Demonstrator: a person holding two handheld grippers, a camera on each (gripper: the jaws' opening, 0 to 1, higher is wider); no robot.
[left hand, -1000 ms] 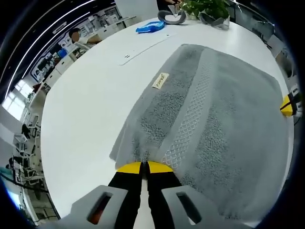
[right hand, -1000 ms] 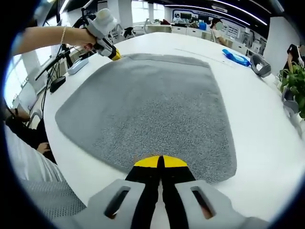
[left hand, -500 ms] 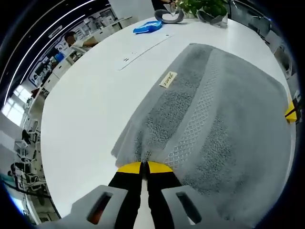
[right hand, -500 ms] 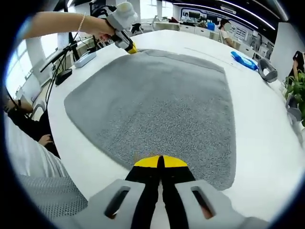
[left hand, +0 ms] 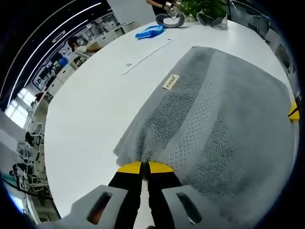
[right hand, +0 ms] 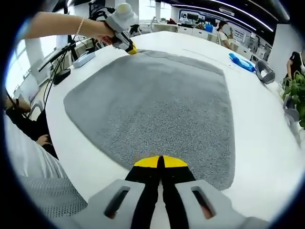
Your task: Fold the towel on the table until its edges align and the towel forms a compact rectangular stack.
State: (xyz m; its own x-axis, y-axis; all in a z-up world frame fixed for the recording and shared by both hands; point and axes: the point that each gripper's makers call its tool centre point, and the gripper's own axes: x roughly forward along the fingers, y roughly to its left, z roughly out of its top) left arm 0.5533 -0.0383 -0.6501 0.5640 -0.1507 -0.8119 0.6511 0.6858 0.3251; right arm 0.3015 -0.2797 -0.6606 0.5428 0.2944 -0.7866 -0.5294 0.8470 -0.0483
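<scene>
At the near edge of the white table (left hand: 90, 119), the left tongs (left hand: 144, 168) are clenched on a corner of the grey towel (left hand: 224, 119), and the right tongs (right hand: 160, 162) pinch another corner. The towel lies spread flat, its small label (left hand: 170, 81) facing up. Beyond lies a blue packet (left hand: 149, 31).

Grey towel (left hand: 224, 109) on white table (left hand: 90, 109)

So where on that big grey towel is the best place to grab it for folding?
At its corners. The towel lies flat and spread on the white table, so only its edges can be pinched. The left gripper and right gripper each come in low from outside and are shut on corners of the same end, ready to lift it over.
</scene>
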